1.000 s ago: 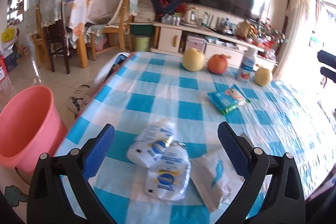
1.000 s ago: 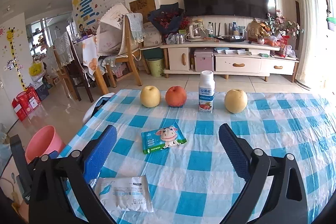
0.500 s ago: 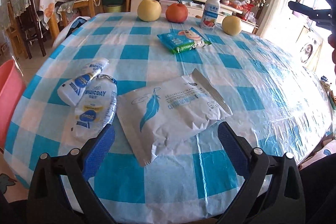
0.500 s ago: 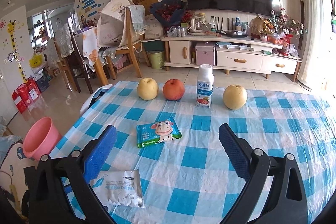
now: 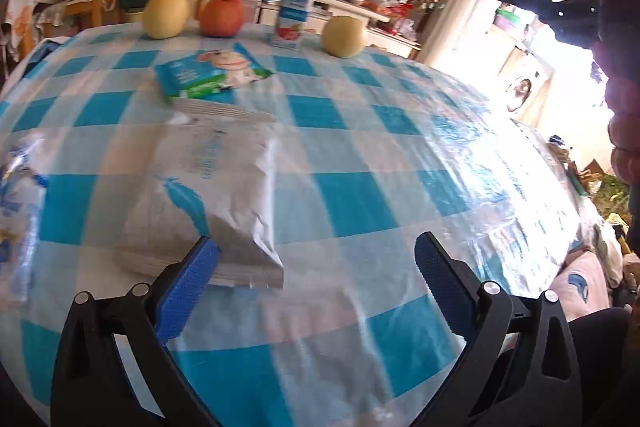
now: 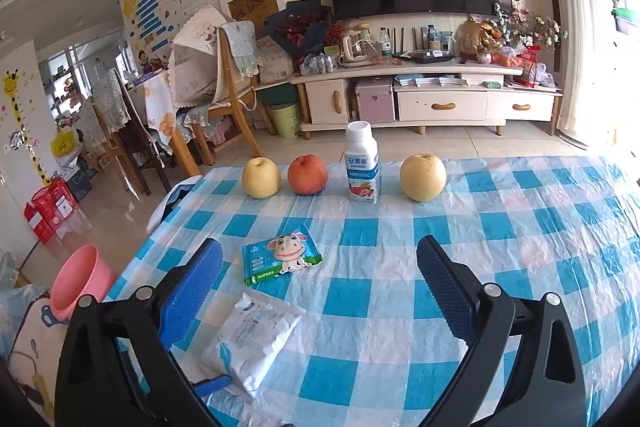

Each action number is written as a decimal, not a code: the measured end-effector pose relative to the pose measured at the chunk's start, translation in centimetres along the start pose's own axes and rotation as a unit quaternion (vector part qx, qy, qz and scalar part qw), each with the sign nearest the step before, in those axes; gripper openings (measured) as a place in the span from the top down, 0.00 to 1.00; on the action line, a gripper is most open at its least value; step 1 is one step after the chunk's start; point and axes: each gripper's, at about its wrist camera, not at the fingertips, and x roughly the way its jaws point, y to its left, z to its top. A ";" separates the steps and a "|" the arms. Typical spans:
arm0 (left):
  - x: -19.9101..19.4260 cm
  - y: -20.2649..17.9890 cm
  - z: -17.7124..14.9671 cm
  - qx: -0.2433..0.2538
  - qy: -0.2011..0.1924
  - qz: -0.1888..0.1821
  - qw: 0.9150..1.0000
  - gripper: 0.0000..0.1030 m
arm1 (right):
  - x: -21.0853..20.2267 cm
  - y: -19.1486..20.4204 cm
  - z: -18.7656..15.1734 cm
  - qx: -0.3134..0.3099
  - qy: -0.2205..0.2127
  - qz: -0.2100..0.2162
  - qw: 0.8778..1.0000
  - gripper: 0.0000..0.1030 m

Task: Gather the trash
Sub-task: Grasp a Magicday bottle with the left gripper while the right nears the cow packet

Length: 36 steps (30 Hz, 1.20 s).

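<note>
A white packet with a blue feather print (image 5: 216, 195) lies on the blue-checked tablecloth (image 5: 360, 155); it also shows in the right wrist view (image 6: 256, 337). My left gripper (image 5: 316, 263) is open and low over the table, its left finger (image 5: 188, 279) at the packet's near edge. Crumpled white pouches (image 5: 18, 211) lie at the far left. A green wet-wipe pack with a cow face (image 5: 212, 73) lies beyond; the right wrist view shows it too (image 6: 282, 257). My right gripper (image 6: 320, 279) is open and empty, held above the table.
Two yellow pears (image 6: 261, 177) (image 6: 423, 177), a red apple (image 6: 307, 174) and a yogurt bottle (image 6: 362, 163) stand in a row at the far side. A pink bucket (image 6: 78, 281) stands on the floor left of the table. Chairs and a TV cabinet stand behind.
My left gripper has swung right from the pouches and dropped low at the feather packet's near edge. My right gripper has barely moved.
</note>
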 end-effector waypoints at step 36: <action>-6.2 22.3 5.4 -0.083 0.053 0.183 0.978 0.21 | 15.9 6.0 -2.6 -0.139 0.144 -0.005 0.980 0.06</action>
